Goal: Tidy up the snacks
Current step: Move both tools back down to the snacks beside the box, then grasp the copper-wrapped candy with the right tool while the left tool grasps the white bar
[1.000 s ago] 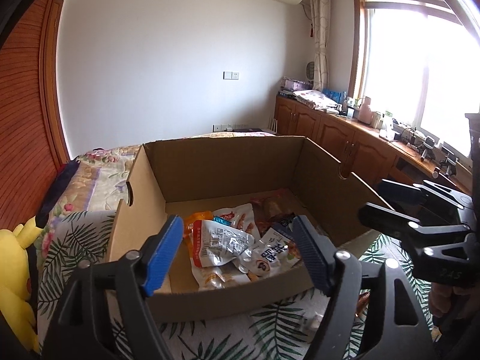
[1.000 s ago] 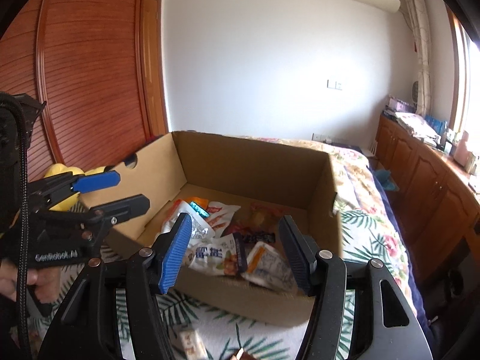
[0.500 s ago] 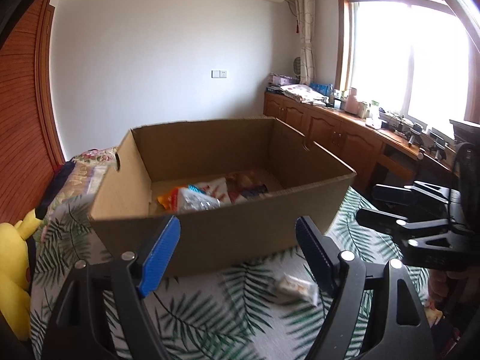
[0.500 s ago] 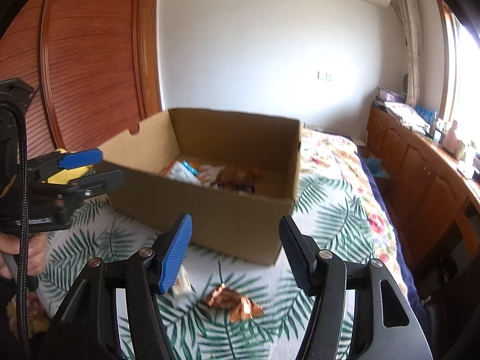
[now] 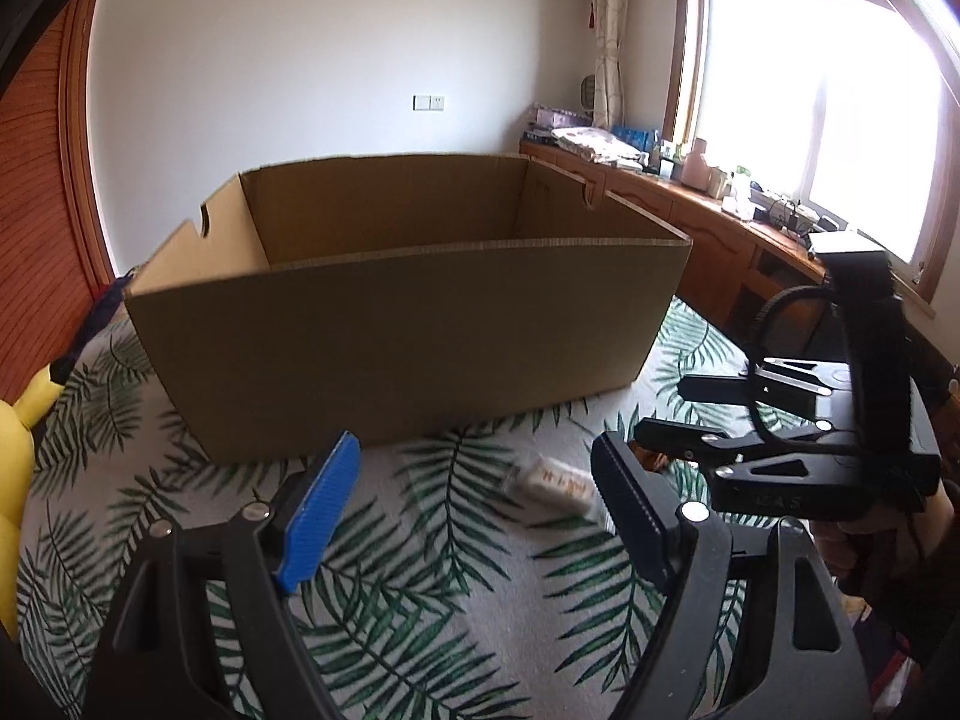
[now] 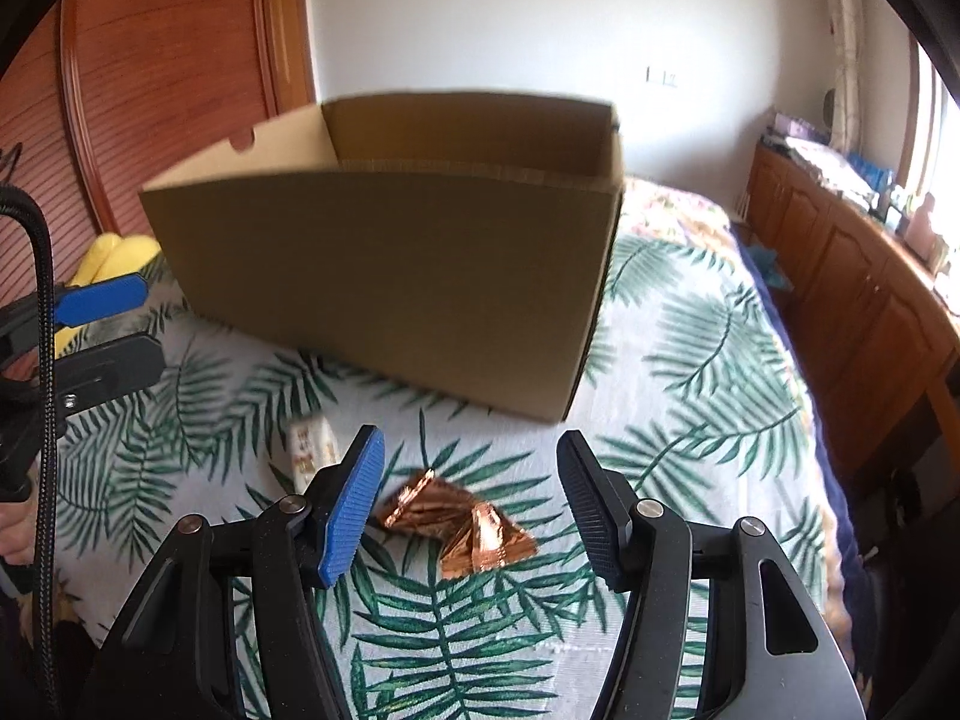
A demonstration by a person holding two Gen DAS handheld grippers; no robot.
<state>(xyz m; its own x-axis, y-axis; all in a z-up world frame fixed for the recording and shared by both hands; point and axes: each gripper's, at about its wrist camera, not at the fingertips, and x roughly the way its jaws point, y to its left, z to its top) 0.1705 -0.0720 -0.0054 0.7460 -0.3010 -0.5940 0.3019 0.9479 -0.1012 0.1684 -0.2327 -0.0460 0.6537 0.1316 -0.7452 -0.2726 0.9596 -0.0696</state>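
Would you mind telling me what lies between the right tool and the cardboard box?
In the right wrist view, copper foil packets lie between the right tool and the cardboard box, on the leaf-print bedspread.

One large open brown cardboard box [image 6: 384, 276], one small pale rectangular snack packet [image 6: 312, 447], two crinkled copper foil snack wrappers [image 6: 456, 519] and one yellow plush toy [image 5: 15, 450] sit on the leaf-print bed [image 6: 690, 360].

Both wrist views look low across the bedspread [image 5: 420, 570] at the cardboard box [image 5: 396, 336]
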